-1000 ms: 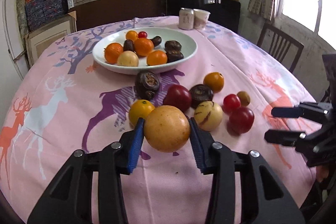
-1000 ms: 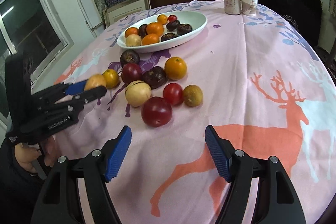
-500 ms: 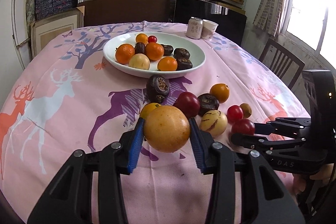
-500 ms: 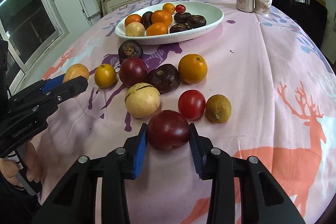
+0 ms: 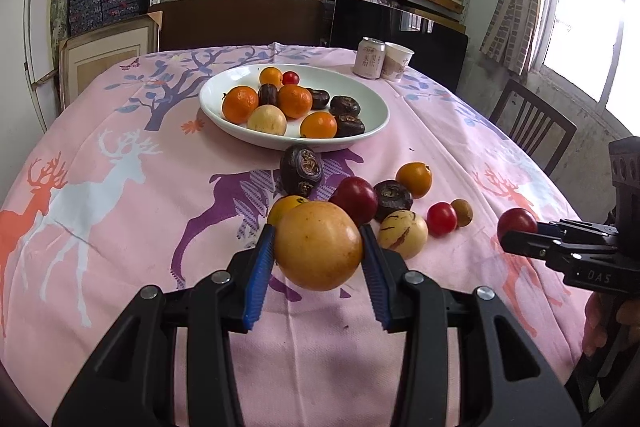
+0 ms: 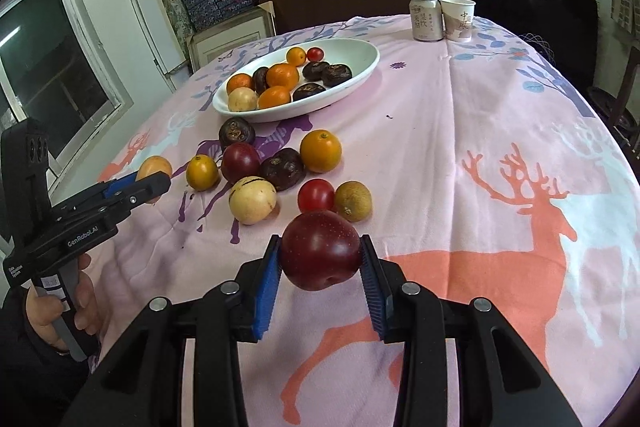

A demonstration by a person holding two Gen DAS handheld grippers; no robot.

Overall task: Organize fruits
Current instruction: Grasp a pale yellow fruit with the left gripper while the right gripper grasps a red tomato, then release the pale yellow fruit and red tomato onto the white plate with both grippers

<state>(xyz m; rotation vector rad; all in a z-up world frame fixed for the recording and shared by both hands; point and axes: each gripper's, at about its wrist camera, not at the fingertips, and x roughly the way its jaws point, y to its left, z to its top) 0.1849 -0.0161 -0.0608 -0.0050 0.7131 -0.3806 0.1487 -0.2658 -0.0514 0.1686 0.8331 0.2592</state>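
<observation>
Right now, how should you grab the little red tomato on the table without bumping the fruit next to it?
Take the tomato across its round middle, coming straight down from above. It sits between the pale yellow fruit and the small brown fruit, which touches it, so put one finger on the near side and one on the far side, where there seems more room.

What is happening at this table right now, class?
A person holds a gripper in each hand and is sorting fruit. The left gripper is shut on a yellow-orange fruit, and the right gripper is shut on a dark red plum; both fruits are off the pink cloth. The white plate already holds oranges and dark fruits. About eight more fruits lie loose on the cloth in front of the plate.
</observation>
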